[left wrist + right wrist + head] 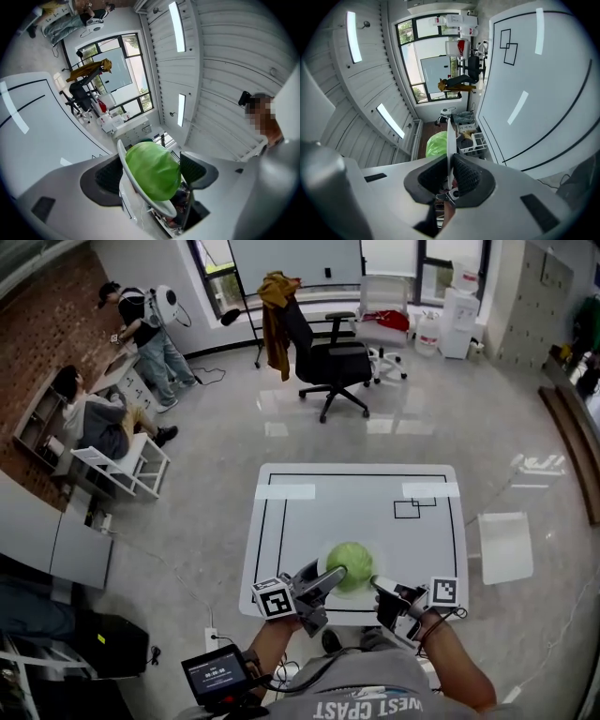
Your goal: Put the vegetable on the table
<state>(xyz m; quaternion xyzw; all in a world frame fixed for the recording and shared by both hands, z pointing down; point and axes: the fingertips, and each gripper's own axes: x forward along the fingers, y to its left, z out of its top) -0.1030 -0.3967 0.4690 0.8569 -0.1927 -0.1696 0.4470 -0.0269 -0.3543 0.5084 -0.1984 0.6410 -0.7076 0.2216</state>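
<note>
Head view: the cabbage (352,566) sits between left fingers (328,579) and right fingers (384,585), above the desk (356,493). Left gripper view: left fingers seem to squeeze cabbage and plate (121,157) together. Right gripper view: right fingers pinch the plate rim. Keep it level; lower slowly.

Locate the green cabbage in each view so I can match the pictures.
Head view: round green cabbage at the white table's near edge, between left gripper and right gripper.
Left gripper view: cabbage low centre, on a white plate, between the fingers.
Right gripper view: cabbage left of the edge-on plate.
Shared landmark: black office chair.
</note>
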